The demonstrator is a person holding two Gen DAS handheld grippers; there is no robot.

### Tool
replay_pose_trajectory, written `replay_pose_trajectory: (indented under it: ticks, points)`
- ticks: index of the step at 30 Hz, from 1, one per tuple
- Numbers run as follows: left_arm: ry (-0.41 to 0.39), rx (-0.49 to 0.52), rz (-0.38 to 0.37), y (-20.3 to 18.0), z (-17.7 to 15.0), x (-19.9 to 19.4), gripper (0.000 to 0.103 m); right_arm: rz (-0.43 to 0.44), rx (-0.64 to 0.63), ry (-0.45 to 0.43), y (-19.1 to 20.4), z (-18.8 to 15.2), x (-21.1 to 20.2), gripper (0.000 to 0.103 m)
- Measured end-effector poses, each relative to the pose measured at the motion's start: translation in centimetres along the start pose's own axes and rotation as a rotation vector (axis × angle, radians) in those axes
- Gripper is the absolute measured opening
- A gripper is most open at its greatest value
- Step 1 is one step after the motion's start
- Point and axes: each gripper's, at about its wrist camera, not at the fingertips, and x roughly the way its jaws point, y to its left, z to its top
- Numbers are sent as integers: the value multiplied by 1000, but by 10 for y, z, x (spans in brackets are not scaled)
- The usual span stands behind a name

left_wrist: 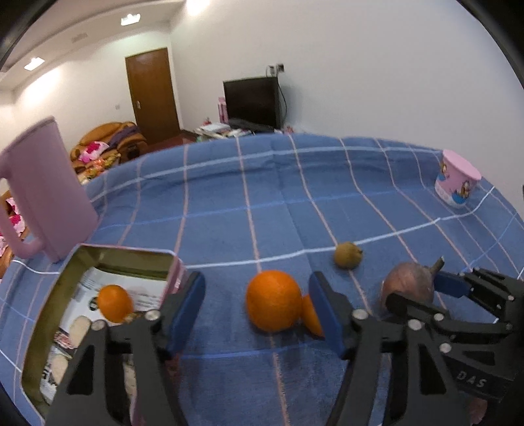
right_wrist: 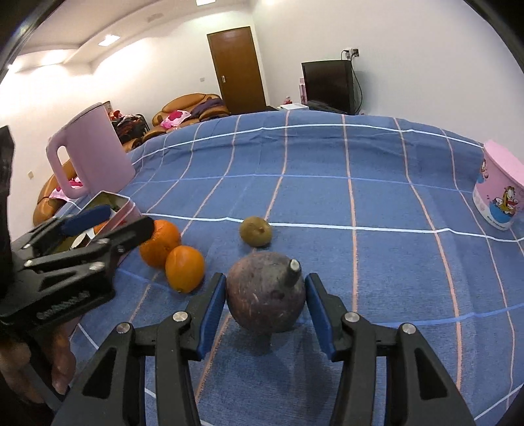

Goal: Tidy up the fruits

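Left wrist view: the left tool (left_wrist: 257,314) stands released, pads on either side of an orange (left_wrist: 273,300) but not touching it. A second orange (left_wrist: 311,316) sits behind its right pad. Left of the tool, a tin (left_wrist: 49,314) holds a third orange (left_wrist: 114,303).

Right wrist view: the right tool (right_wrist: 266,309) brackets a brown fruit (right_wrist: 265,296) on the blue cloth (right_wrist: 327,196); whether the pads press it, I cannot tell. A small green fruit (right_wrist: 255,231) lies beyond.

**A plain white room behind**

White walls (right_wrist: 425,49) met a ceiling with recessed lights (left_wrist: 130,19). A brown wooden door (right_wrist: 237,68) stood shut; beside it sat a tan sofa (right_wrist: 193,106) piled with clothes, and a dark television (right_wrist: 329,83) rested against the wall.
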Motion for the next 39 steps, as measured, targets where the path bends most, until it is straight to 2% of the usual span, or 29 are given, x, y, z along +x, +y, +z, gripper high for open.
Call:
replay_pose_trajectory:
  ticks: [5,11,18,25,31,39]
  points:
    - [33,-44,-36,7,-2,9,61,12,19,17,-4,1,2,51]
    - [47,-40,-71,5,-6,15,60,22,17,31,-7,1,5,51]
    - [54,-63,-128,9,-7,19,44,25,-9,35,-4,5,9,51]
    - [51,-51,-116,3,-4,23,43,36,-42,31,1,5,9,51]
    - [50,-70,-144,4,-4,21,42,-47,-125,-41,20,3,-2,51]
    - [32,-53,-137,1,-7,14,42,-28,-70,-37,9,6,-1,51]
